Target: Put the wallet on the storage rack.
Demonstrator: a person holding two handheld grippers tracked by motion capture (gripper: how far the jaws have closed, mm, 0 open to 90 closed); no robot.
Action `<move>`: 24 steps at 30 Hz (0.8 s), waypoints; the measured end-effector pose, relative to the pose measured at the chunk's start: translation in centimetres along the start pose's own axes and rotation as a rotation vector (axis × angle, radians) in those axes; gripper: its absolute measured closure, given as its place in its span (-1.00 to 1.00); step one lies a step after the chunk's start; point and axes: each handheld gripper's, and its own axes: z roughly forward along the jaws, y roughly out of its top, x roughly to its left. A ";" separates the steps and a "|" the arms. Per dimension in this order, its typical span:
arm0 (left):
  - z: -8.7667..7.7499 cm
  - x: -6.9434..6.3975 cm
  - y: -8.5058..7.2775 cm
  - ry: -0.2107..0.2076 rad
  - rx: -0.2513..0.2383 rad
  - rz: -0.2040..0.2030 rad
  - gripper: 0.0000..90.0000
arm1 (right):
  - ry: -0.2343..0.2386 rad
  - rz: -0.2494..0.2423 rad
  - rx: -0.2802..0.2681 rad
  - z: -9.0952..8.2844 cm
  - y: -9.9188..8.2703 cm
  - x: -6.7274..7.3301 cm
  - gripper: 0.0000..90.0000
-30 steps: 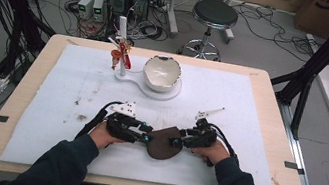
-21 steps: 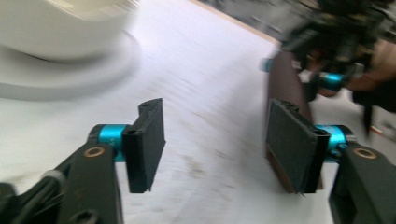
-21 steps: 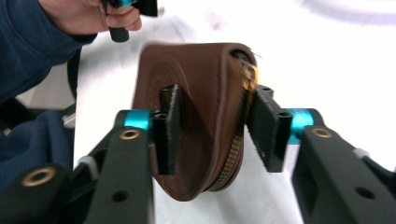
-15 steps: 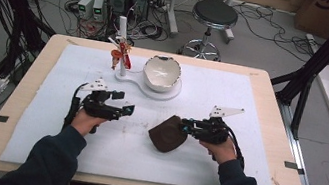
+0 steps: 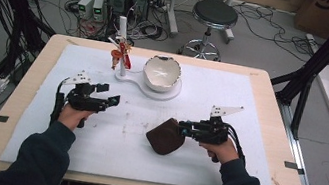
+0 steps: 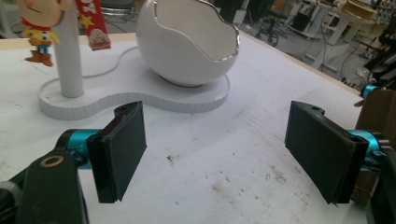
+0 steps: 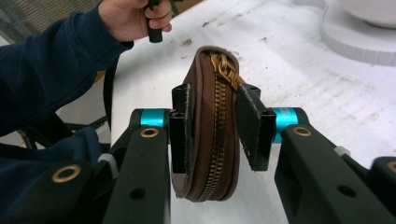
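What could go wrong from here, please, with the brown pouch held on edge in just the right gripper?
The right gripper pinches the brown zip pouch across its soft, rounded sides, so it might twist or slip out. The left gripper stands open and apart, giving no support. If carried toward the white egg-shaped bowl, the pouch could catch its jagged rim.

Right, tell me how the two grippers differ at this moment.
The left gripper has its fingers spread wide with nothing between them; the right gripper has its fingers close together, clamped on the brown zip pouch. The left gripper hovers apart from the pouch, nearer the egg-shaped white bowl; the right holds the pouch on edge, zipper up. Both have black fingers on teal mounts.
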 end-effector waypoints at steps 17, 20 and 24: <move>0.3 -0.3 -0.1 -0.017 0.014 0.014 -0.51 | -0.023 -0.109 0.098 1.9 0.5 1.4 0.51; 0.0 -0.2 0.0 -0.015 -0.002 0.015 -0.51 | -0.074 -0.142 0.033 1.2 1.3 1.5 0.51; -0.5 0.1 0.5 0.005 -0.008 0.074 -0.51 | -0.156 -0.189 -0.045 0.5 2.9 1.2 0.51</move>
